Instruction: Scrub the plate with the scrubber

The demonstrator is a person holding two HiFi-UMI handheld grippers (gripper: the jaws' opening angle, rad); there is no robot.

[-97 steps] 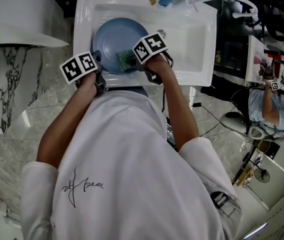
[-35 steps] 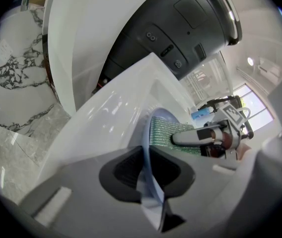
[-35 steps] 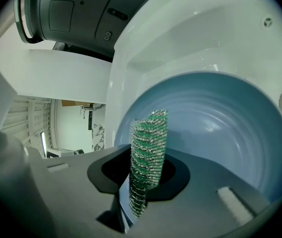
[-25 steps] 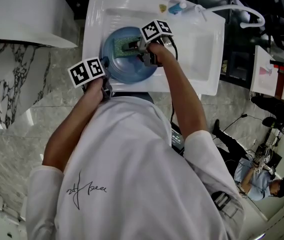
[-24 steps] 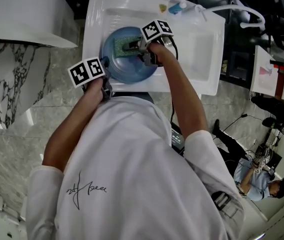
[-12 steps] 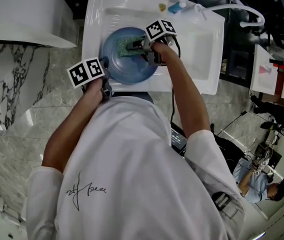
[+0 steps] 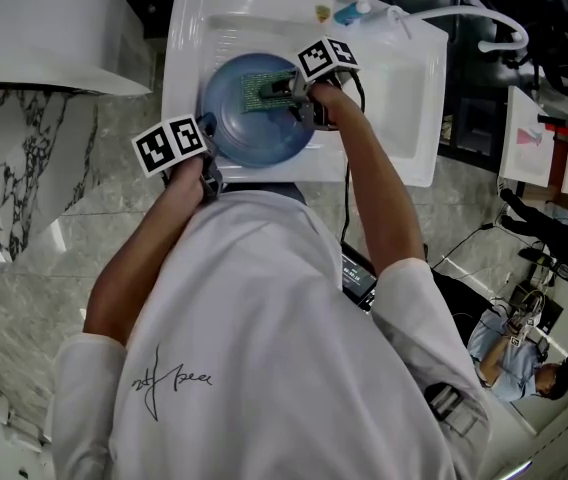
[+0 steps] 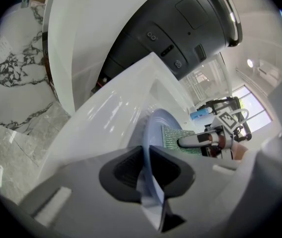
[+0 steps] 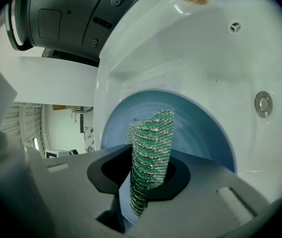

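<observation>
The blue plate [image 7: 249, 133] sits in the white sink [image 7: 404, 88], upper middle of the head view. It looks stiff and glossy, likely slick when wet and breakable, so the rim is the sensible hold. The left claw [image 7: 207, 126] pinches that rim at the plate's lower left. The green scrubber [image 7: 262, 86] — soft, light mesh — is pinched in the right claw [image 7: 292, 88], against the plate's upper face. Marbled grey floor [image 7: 34, 268] lies to the left.
</observation>
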